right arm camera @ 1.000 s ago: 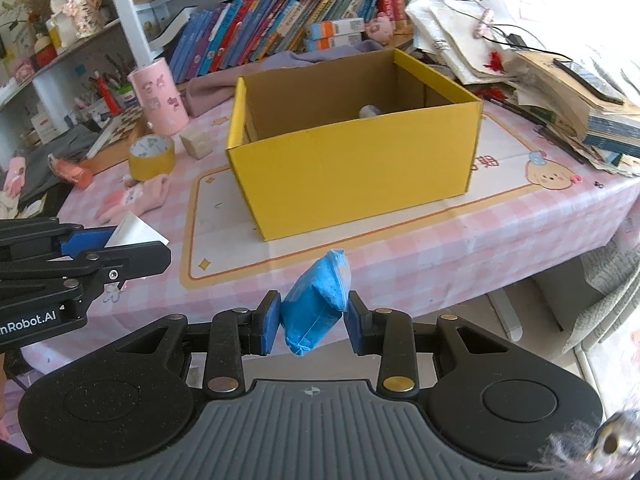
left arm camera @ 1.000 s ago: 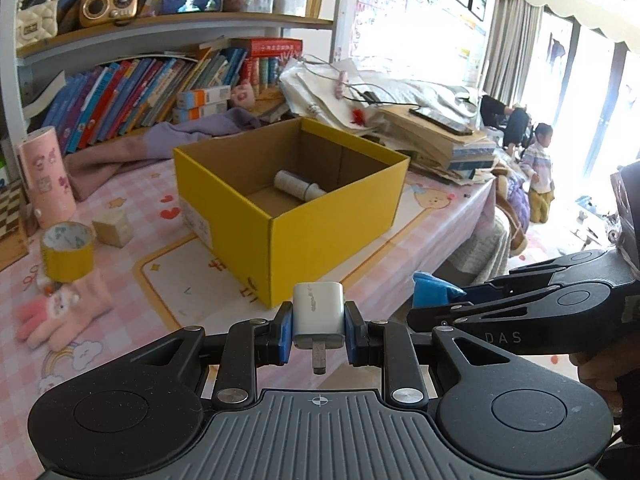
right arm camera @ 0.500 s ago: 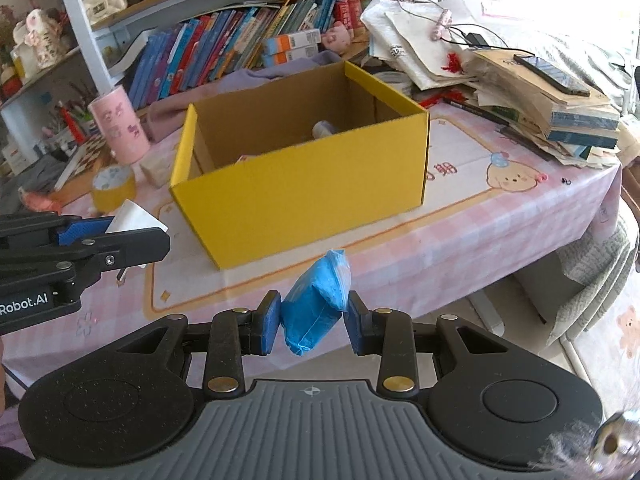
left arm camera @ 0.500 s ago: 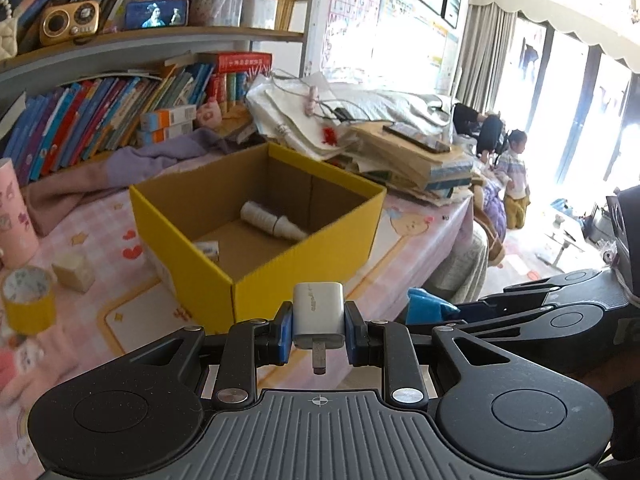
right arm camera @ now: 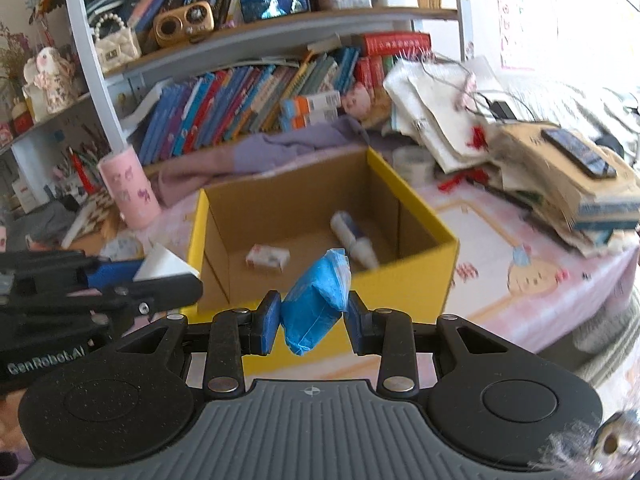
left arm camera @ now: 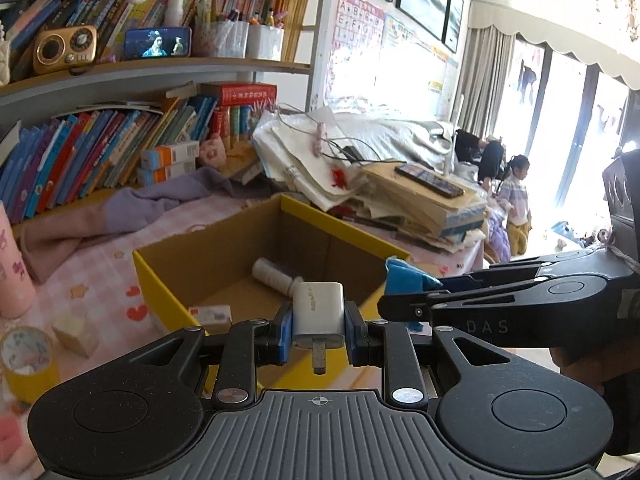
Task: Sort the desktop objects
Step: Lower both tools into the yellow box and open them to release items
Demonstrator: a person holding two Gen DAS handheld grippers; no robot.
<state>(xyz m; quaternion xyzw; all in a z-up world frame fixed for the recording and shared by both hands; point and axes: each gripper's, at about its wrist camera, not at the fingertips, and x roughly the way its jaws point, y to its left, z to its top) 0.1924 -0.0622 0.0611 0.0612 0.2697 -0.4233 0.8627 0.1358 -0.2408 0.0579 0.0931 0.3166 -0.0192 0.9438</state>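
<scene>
We pinch a white charger in our left gripper and a blue packet in our right gripper, both near the yellow box holding a tube.

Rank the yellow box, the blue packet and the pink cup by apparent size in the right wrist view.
1. yellow box
2. blue packet and pink cup: alike, and the packet, gripped in the right claw, is much nearer the camera, so unranked.
</scene>
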